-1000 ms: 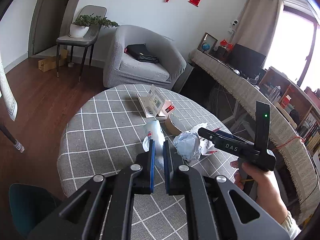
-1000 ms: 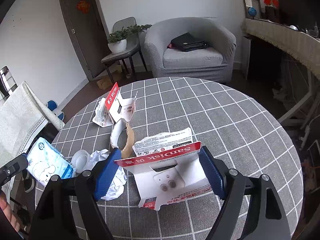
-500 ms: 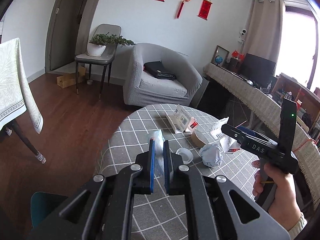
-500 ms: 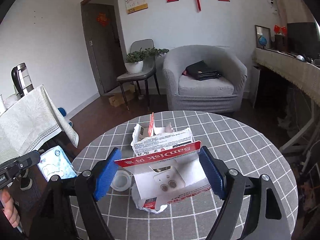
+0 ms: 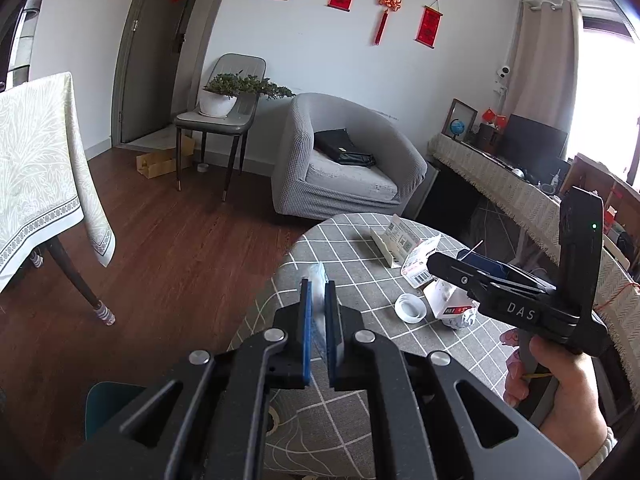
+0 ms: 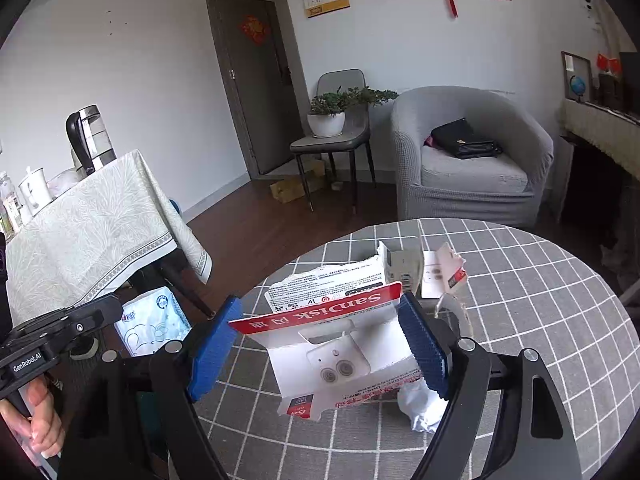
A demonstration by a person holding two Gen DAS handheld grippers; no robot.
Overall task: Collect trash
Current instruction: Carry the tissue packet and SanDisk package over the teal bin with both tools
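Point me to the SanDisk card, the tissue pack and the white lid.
SanDisk card (image 6: 320, 314), right wrist view, on its red header strip.
Tissue pack (image 6: 154, 322), right wrist view, on its printed front.
White lid (image 5: 410, 308), left wrist view, on its ring.

We've got a white-and-blue tissue packet (image 6: 152, 322) pinched edge-on off the bench, and a torn red-and-white SanDisk card pack (image 6: 340, 344) held up flat, print upside down. On the checked bench (image 5: 360, 276) sit a white plastic lid (image 5: 410, 308), a crumpled tissue (image 6: 420, 404) and an opened small box (image 5: 394, 240).
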